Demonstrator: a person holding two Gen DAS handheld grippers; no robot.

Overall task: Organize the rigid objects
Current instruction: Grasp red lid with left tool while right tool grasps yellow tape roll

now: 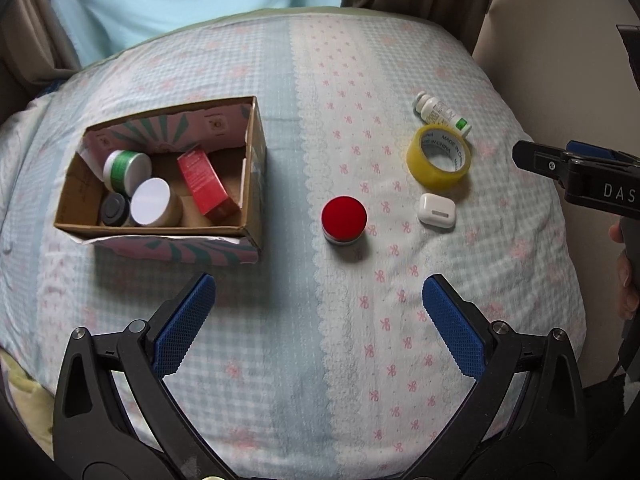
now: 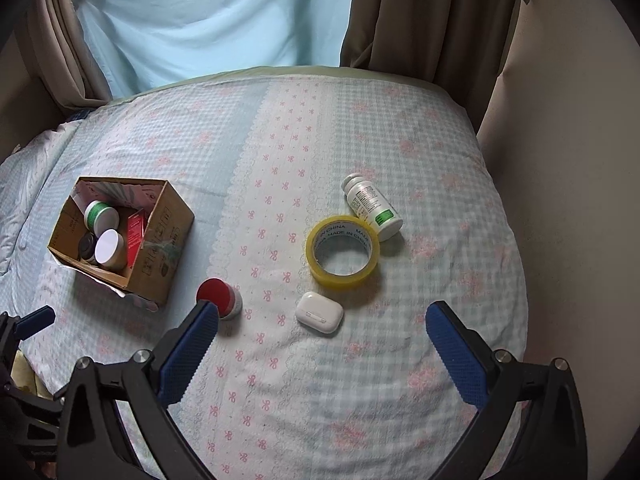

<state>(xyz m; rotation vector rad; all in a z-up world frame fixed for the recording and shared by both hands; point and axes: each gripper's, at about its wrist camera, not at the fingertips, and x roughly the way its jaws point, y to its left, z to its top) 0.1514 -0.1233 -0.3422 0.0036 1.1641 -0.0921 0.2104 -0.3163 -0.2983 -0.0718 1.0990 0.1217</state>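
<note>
Left gripper (image 1: 318, 300) gapes wide — red-lidded jar (image 1: 344, 219) just ahead, untouched.

On the bed ahead of me sits an open cardboard box (image 1: 160, 184) holding a green-banded jar (image 1: 126, 170), a white-lidded jar (image 1: 152, 202), a dark round lid (image 1: 114, 209) and a red carton (image 1: 206, 186). Outside it, a red-capped jar (image 1: 344, 220) stands upright. Further right lie a white earbud case (image 1: 437, 209), a yellow tape roll (image 1: 439, 158) lying flat, and a white bottle (image 1: 442, 114) on its side touching the roll.
</note>
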